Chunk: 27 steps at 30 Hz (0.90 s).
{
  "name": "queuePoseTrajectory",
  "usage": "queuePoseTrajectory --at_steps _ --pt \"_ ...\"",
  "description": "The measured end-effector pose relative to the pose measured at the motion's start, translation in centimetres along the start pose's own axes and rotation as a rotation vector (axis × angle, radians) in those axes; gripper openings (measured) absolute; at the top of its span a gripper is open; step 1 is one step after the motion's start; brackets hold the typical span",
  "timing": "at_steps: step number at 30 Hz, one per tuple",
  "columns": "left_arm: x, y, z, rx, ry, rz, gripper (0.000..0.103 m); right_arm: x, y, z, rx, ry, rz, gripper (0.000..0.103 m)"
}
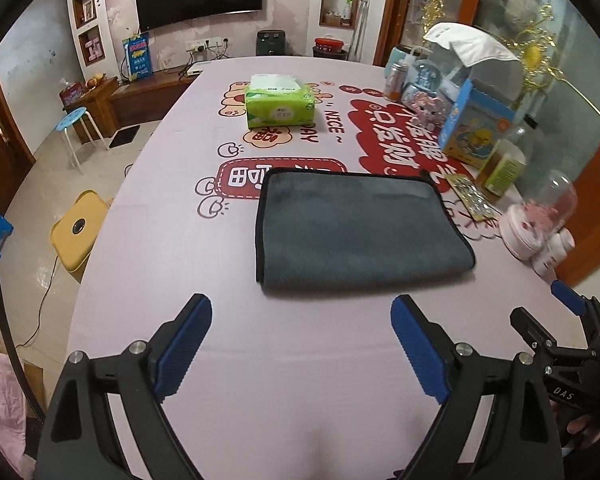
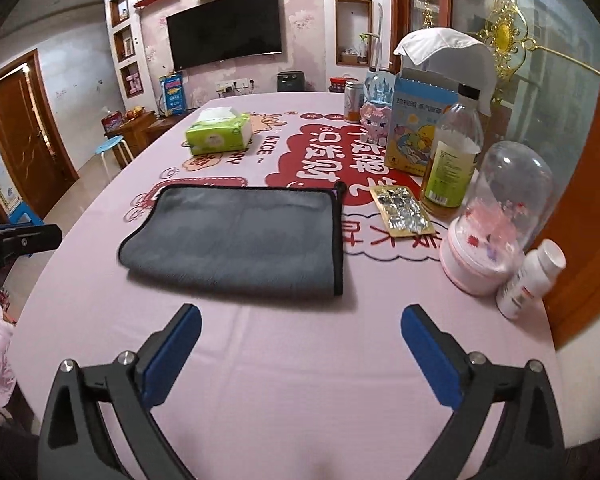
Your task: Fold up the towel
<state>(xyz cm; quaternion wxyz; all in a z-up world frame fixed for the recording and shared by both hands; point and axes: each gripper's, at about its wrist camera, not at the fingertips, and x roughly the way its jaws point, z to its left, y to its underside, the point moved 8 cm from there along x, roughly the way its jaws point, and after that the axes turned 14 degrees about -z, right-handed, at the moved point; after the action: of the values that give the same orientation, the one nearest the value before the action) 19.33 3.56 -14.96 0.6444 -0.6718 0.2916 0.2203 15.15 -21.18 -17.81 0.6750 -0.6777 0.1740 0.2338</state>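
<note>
A grey towel (image 1: 360,232) with black trim lies folded in a flat rectangle on the pink printed tablecloth (image 1: 260,340); it also shows in the right wrist view (image 2: 240,240). My left gripper (image 1: 302,312) is open and empty, just short of the towel's near edge, above the cloth. My right gripper (image 2: 300,320) is open and empty, also just short of the towel's near edge. The right gripper shows at the right edge of the left wrist view (image 1: 572,308).
A green tissue pack (image 1: 279,100) sits further back on the table. Along the right side stand a glass dome (image 2: 496,220), an oil bottle (image 2: 452,152), a white pill bottle (image 2: 530,280), a blister pack (image 2: 404,210) and a blue box (image 1: 476,128). A yellow stool (image 1: 78,230) stands left of the table.
</note>
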Motion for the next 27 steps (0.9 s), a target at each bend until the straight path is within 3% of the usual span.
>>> queuePoseTrajectory --at_steps 11,19,27 --pt "-7.7 2.3 -2.1 0.024 -0.004 -0.06 0.091 -7.7 0.8 1.1 -0.036 -0.01 -0.03 0.101" --pt "-12.7 1.7 -3.2 0.024 0.005 -0.118 0.097 -13.1 -0.5 2.0 -0.002 -0.029 -0.057 0.101" --pt "-16.8 0.7 -4.7 0.042 0.012 -0.175 0.102 -16.8 -1.5 2.9 0.06 -0.03 -0.009 0.101"
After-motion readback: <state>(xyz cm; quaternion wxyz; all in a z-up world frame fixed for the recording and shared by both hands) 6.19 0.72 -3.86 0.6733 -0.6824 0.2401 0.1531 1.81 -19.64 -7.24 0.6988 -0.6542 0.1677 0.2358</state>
